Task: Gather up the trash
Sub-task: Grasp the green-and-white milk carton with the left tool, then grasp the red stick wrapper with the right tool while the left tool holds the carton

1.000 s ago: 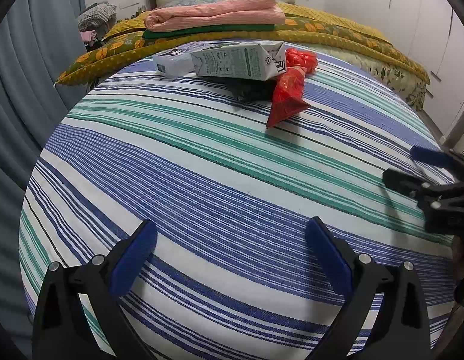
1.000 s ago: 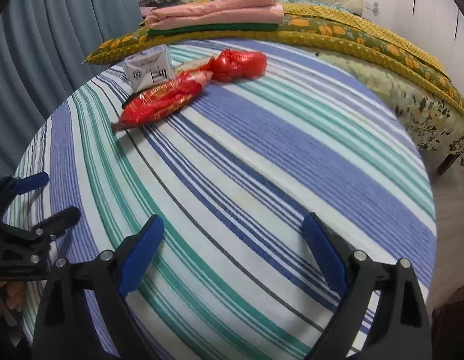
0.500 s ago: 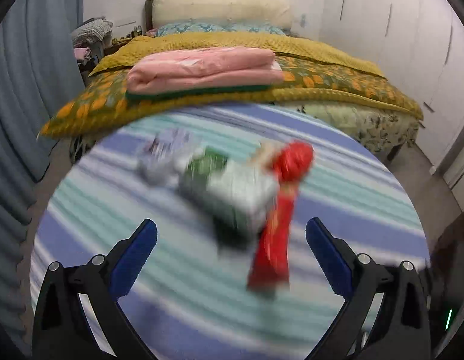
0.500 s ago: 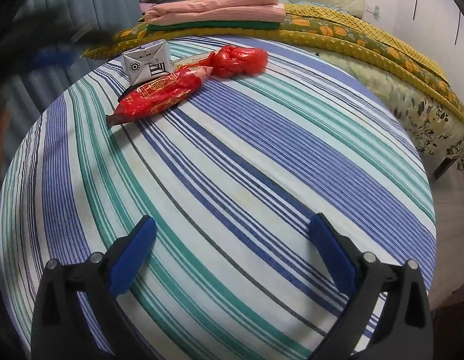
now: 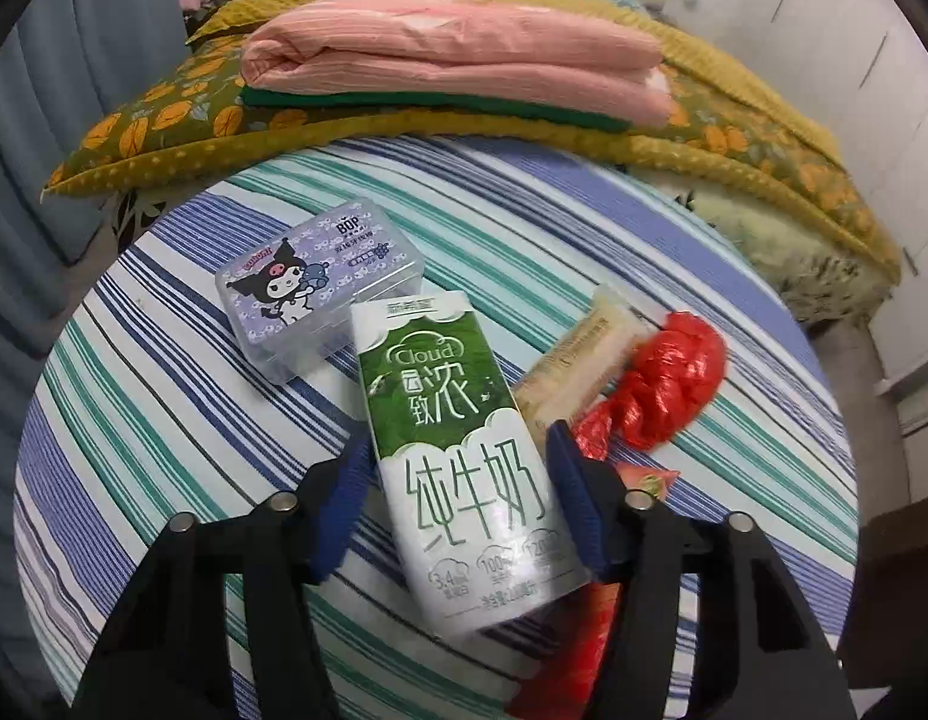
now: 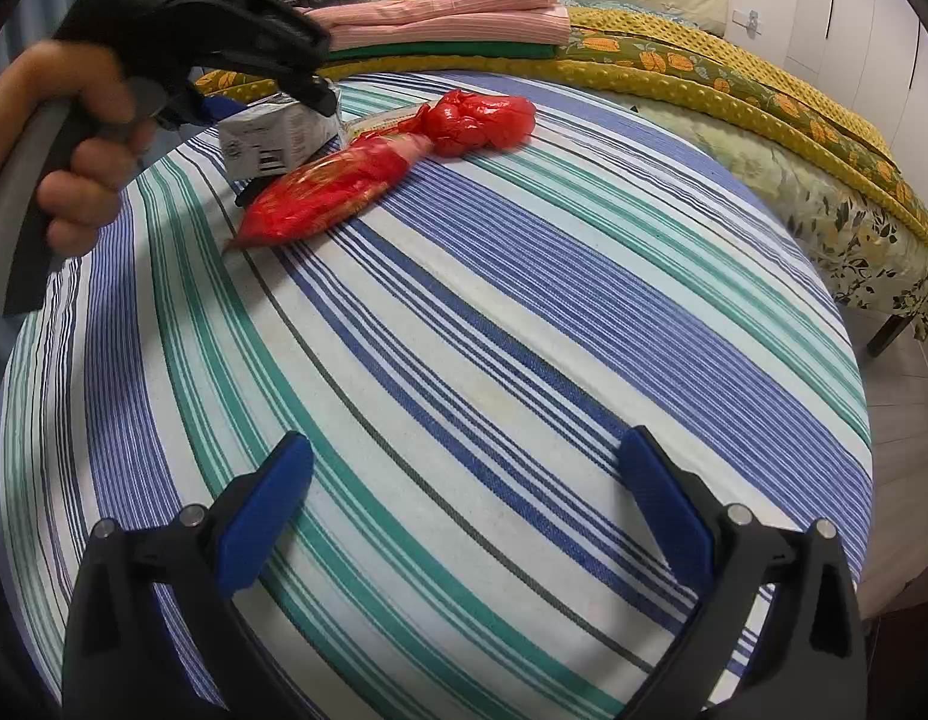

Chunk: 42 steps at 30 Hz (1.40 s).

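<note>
**Closing on the milk carton: left gripper at the trash cluster**

Closing around the milk carton (image 5: 464, 456), the left gripper (image 5: 458, 504) has a blue pad at each long side; contact looks made or very near, though I cannot confirm a firm squeeze.

Left to right in the left wrist view: a clear plastic box (image 5: 320, 288) with a cartoon print lies far left of the carton, just beside its top corner. The carton lies flat, lengthwise between the jaws, which suits a side grip. Right of it sit a pale wrapped snack (image 5: 583, 360) and a knotted red bag (image 5: 673, 384). A long red packet (image 6: 332, 192) is largely hidden under the carton and right finger there.

All rest on the striped tabletop (image 6: 523, 330), toward its far left edge in the right wrist view. The right gripper (image 6: 464, 504) hangs wide and empty over bare cloth, probably waiting. The person's hand (image 6: 74, 150) blocks most of the carton in that view.
</note>
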### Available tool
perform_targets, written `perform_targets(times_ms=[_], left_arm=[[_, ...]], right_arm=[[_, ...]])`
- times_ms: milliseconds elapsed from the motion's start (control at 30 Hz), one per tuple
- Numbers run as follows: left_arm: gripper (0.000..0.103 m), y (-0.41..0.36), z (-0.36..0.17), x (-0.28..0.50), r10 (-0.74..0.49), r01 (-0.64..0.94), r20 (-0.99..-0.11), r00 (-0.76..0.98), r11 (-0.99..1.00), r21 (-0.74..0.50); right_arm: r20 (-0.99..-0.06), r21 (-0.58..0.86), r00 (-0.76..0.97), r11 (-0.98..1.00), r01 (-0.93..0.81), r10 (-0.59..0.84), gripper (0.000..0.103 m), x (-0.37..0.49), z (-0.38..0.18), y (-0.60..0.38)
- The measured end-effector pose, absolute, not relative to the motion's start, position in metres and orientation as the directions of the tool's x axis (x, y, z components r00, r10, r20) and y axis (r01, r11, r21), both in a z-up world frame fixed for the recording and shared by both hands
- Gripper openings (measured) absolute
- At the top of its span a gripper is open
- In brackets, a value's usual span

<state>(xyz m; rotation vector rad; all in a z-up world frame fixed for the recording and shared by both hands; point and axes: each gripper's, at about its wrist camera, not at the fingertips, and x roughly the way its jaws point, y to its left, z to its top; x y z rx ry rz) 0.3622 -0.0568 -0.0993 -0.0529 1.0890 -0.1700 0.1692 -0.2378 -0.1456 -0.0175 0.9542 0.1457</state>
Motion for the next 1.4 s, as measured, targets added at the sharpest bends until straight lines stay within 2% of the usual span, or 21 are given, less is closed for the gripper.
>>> perform_targets(times_ms=[267, 400, 567, 633, 700, 800, 1067, 1133, 1300, 1400], left_arm=[[0.055, -0.011, -0.076, 0.285, -0.238, 0.220, -0.818, 0.523, 0.965, -0.139], [0.055, 0.015, -0.091, 0.228, -0.256, 0.256, -0.819, 0.514, 0.957, -0.138], [0.057, 0.023, -0.106, 0.194, -0.247, 0.258, -0.795, 0.554, 0.959, -0.118], [0.075, 0.025, -0.110, 0.188, -0.228, 0.247, -0.787, 0.573, 0.964, -0.100], [0.083, 0.026, -0.115, 0.187, -0.200, 0.232, -0.786, 0.584, 0.970, -0.074], [0.087, 0.026, -0.124, 0.188, -0.162, 0.229, -0.801, 0.576, 0.973, -0.032], [0.095, 0.029, -0.138, 0.190, -0.141, 0.217, -0.815, 0.562, 0.976, -0.019], [0.098, 0.022, -0.140, 0.190, -0.111, 0.228, -0.824, 0.556, 0.974, 0.022], [0.098, 0.023, -0.141, 0.190, -0.114, 0.226, -0.825, 0.554, 0.974, 0.017], [0.098, 0.023, -0.141, 0.190, -0.113, 0.226, -0.825, 0.554, 0.974, 0.019]], right_arm=[[-0.814, 0.049, 0.569, 0.990, -0.131, 0.116, 0.098, 0.169, -0.146, -0.238], [-0.814, 0.049, 0.570, 0.990, -0.131, 0.116, 0.098, 0.169, -0.146, -0.238], [-0.814, 0.049, 0.570, 0.990, -0.131, 0.115, 0.098, 0.169, -0.146, -0.238], [-0.814, 0.049, 0.570, 0.990, -0.131, 0.116, 0.098, 0.169, -0.146, -0.238], [-0.813, 0.049, 0.570, 0.990, -0.131, 0.116, 0.098, 0.169, -0.146, -0.238], [-0.813, 0.049, 0.570, 0.990, -0.131, 0.115, 0.098, 0.169, -0.146, -0.238], [-0.813, 0.052, 0.570, 0.990, -0.131, 0.118, 0.098, 0.169, -0.146, -0.239], [-0.822, 0.052, 0.557, 0.990, -0.130, 0.116, 0.098, 0.171, -0.144, -0.238], [-0.774, 0.223, 0.593, 0.972, -0.072, 0.222, 0.093, 0.190, -0.109, -0.238], [-0.763, 0.338, 0.556, 0.937, -0.092, 0.330, 0.088, 0.221, -0.094, -0.211]])
